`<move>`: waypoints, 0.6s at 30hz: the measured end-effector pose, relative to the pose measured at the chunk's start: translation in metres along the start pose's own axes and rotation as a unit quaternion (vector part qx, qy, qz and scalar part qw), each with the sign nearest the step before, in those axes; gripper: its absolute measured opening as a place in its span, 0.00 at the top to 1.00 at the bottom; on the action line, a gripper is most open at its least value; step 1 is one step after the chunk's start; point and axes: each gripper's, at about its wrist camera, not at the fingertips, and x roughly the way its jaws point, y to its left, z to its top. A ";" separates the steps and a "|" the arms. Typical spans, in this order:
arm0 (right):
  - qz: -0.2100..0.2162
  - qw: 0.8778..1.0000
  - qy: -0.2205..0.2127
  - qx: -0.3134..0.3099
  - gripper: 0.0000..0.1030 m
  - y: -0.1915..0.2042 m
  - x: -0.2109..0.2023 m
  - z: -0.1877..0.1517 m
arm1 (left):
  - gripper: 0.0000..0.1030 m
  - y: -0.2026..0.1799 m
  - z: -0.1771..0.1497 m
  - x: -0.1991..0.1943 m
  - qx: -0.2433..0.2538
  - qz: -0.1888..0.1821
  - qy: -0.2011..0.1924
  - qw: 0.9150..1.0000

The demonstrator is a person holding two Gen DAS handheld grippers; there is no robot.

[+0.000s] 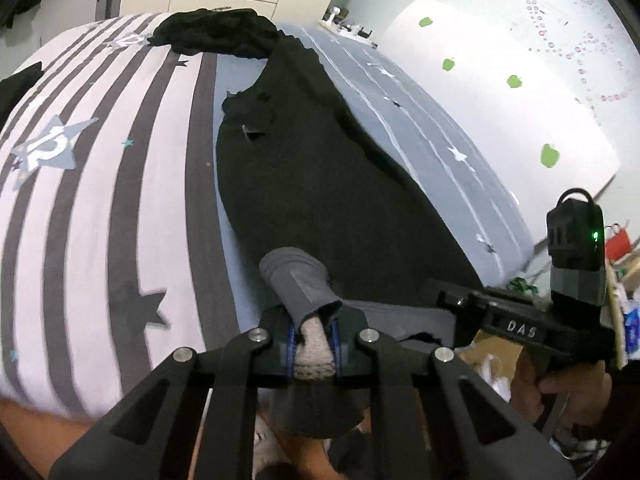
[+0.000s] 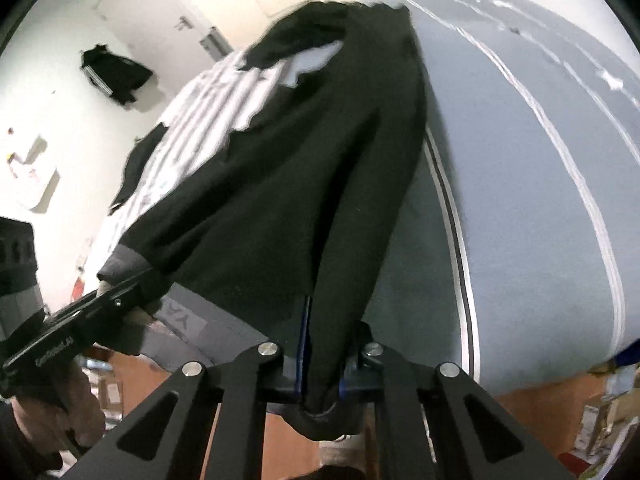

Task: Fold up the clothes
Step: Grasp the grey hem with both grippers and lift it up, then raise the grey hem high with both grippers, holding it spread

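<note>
The left tool (image 1: 314, 350) points steeply down over the near edge of the bed (image 1: 120, 208), its blue-edged fingers (image 1: 291, 344) pressed together on the grey ribbed waistband (image 1: 300, 284) of a pair of black trousers (image 1: 312, 168). The band bunches up between the pads, with a pale lining showing just behind it. From there the trousers stretch away along the bed, lying over the seam between the striped, star-printed cover and the plain grey-blue part, toward a heap of dark clothes (image 1: 216, 32) at the far end.

The right tool (image 2: 322, 376) is tilted down in the same way and pinches a fold of the same black cloth (image 2: 280, 184), which hangs out below the fingers in a small loop. In its view the cloth rises taut from the mattress edge to both tools.

In the left wrist view the person's right hand (image 1: 568, 392) grips the handle of the other tool, low at the right edge; in the right wrist view the left hand (image 2: 60, 408) wraps its handle at the lower left. Both tools stand side by side at the bed's near edge.
</note>
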 end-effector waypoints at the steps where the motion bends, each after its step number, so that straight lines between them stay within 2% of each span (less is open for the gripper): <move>1: 0.000 1.000 0.004 -0.005 0.91 0.007 -0.012 -0.003 | 0.90 -0.002 -0.007 -0.017 -0.001 -0.001 0.010 1.000; 3: 0.003 1.000 0.021 -0.017 0.91 0.020 -0.046 -0.015 | 0.90 0.003 -0.024 -0.055 -0.004 -0.003 0.025 1.000; 6: 0.006 0.999 0.038 -0.021 0.91 0.042 -0.089 -0.032 | 0.90 0.013 -0.005 -0.085 -0.003 -0.004 0.034 0.999; 10: 0.014 0.999 0.040 -0.029 0.91 0.074 -0.129 -0.029 | 0.90 0.004 0.008 -0.145 -0.025 -0.014 0.024 0.999; 14: 0.026 0.998 0.036 -0.045 0.91 0.098 -0.167 -0.016 | 0.90 0.002 0.025 -0.162 -0.023 -0.020 0.024 0.999; 16: 0.027 0.998 0.035 -0.044 0.91 0.102 -0.181 -0.010 | 0.90 0.000 0.045 -0.172 -0.029 -0.027 -0.002 0.999; 18: 0.021 0.999 0.017 -0.039 0.91 0.110 -0.192 0.010 | 0.90 -0.001 0.077 -0.179 -0.027 -0.035 -0.034 0.998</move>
